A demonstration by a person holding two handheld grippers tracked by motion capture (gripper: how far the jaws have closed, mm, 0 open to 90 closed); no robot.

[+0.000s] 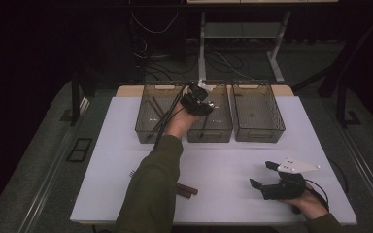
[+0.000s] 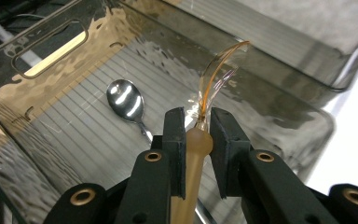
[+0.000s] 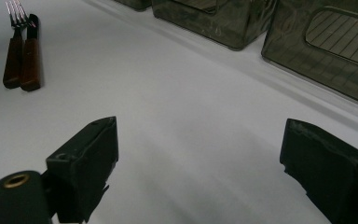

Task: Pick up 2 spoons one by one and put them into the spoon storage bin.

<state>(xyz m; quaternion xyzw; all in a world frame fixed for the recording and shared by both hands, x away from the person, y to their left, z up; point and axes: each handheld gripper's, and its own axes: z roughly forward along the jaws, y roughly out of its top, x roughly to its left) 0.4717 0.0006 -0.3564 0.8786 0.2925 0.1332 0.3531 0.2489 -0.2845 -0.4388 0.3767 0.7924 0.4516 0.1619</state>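
My left gripper (image 2: 198, 126) is shut on the stem of a translucent amber plastic utensil (image 2: 219, 74), whose thin curved end sticks out past the jaws. It hangs over the middle smoky bin (image 1: 210, 133), where a metal spoon (image 2: 126, 100) lies on the ribbed floor. From above, the left gripper (image 1: 197, 103) hovers inside that bin's rim. My right gripper (image 1: 262, 174) rests near the table's front right, open, with bare white tabletop between its jaws (image 3: 198, 140). A fork and a knife with brown wooden handles (image 3: 21, 56) lie side by side on the table.
Three smoky plastic bins stand in a row at the back; the left bin (image 1: 145, 132) holds dark sticks, the right bin (image 1: 258, 135) looks bare. The brown handles (image 1: 187, 190) lie near the front edge, partly under the left sleeve. Cables and desk legs lie beyond the table.
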